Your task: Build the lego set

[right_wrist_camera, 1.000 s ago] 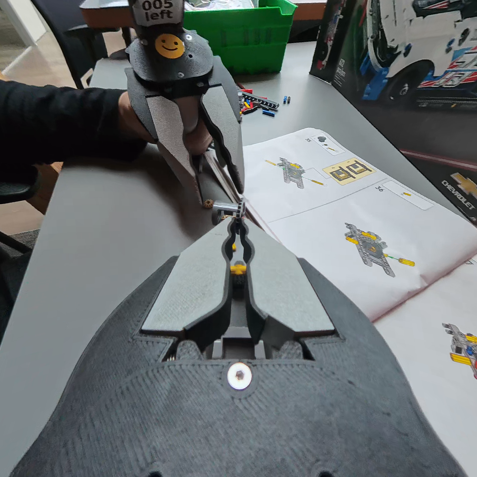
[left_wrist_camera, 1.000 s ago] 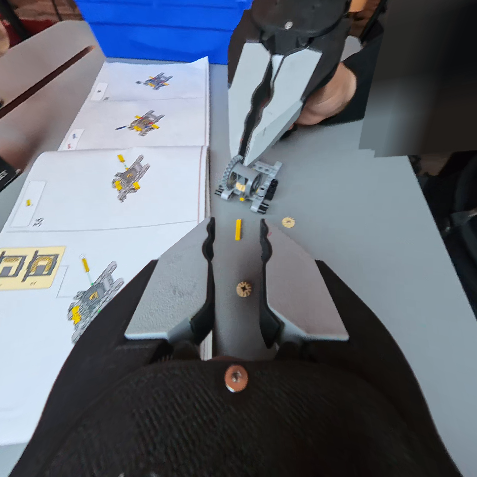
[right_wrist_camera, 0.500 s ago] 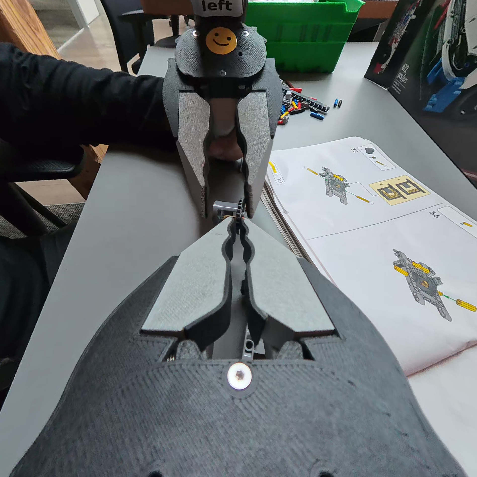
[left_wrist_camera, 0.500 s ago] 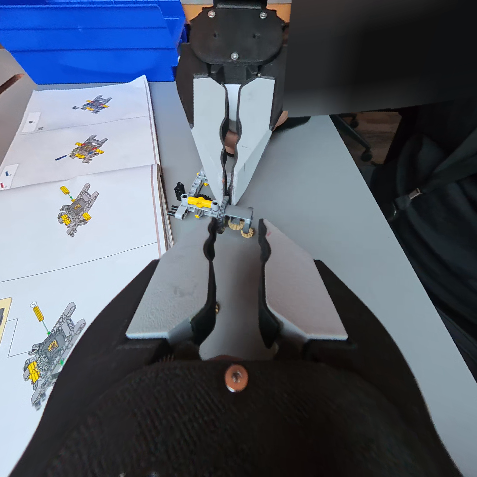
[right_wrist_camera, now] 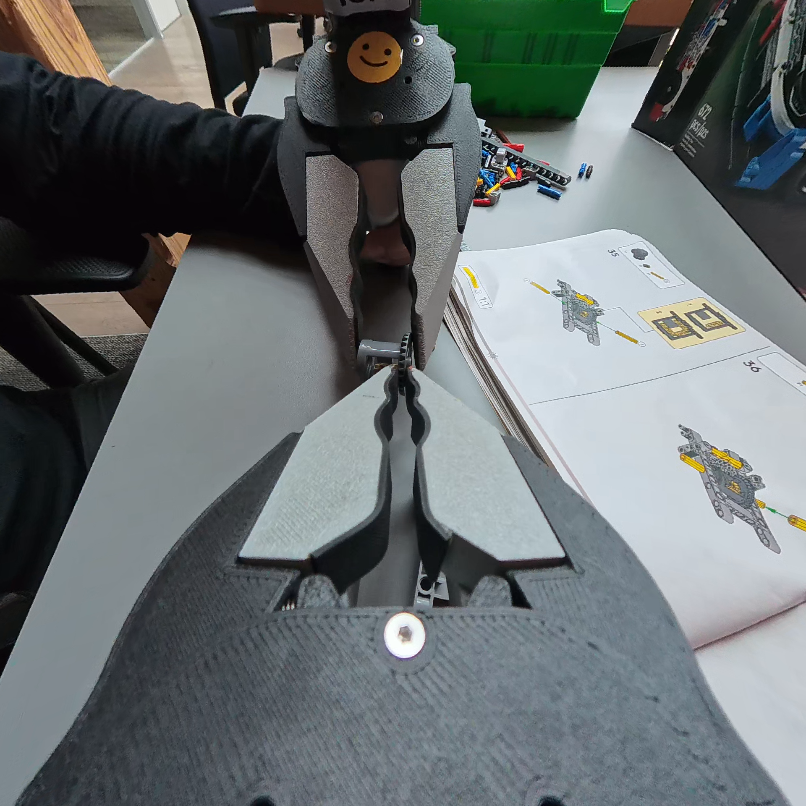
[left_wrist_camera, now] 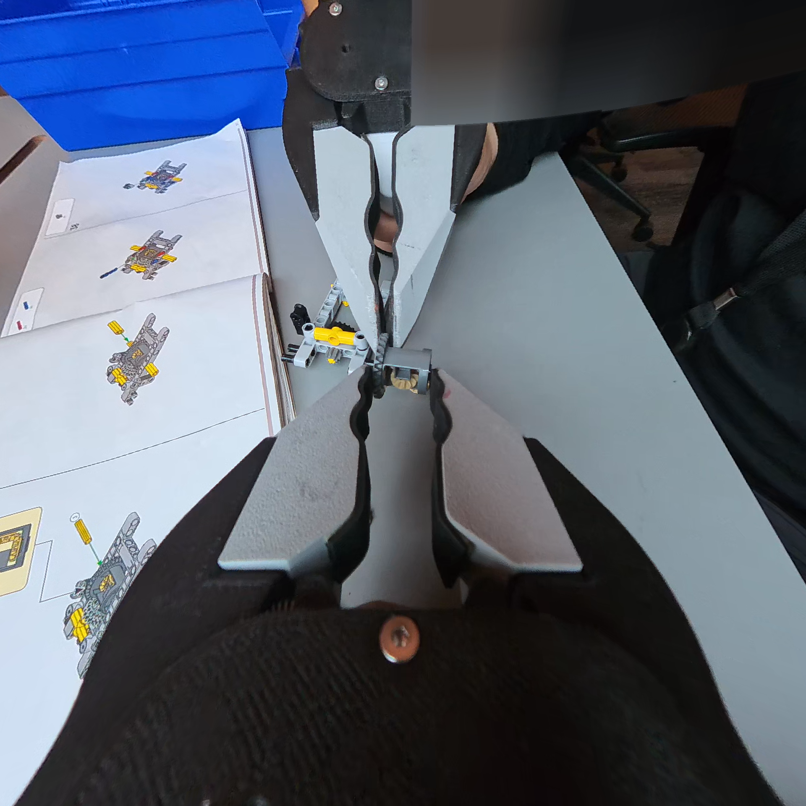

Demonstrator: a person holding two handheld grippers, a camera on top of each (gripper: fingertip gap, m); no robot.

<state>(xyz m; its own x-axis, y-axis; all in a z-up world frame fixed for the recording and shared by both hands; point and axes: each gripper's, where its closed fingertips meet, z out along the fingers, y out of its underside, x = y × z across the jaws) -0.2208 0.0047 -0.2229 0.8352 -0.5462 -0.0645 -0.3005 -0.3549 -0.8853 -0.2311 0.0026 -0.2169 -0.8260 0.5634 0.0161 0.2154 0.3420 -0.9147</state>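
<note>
Lego gear housing (left_wrist_camera: 405,368) sits between the left gripper's (left_wrist_camera: 400,383) spread fingers, its gear pinched by the right gripper's (right_wrist_camera: 401,378) closed fingers.

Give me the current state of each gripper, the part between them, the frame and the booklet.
Right gripper: shut on the gear.
Left gripper: open, fingers either side of the gear housing.
Gear housing: held between both gripper tips.
Gear: upright, on the housing's end.
Gray frame: lying on the table, not gripped.
Instruction booklet: open, flat.

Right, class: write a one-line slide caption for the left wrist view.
Open left gripper straddles a grey gear assembly pinched by the right gripper, beside the instruction booklet.
</note>
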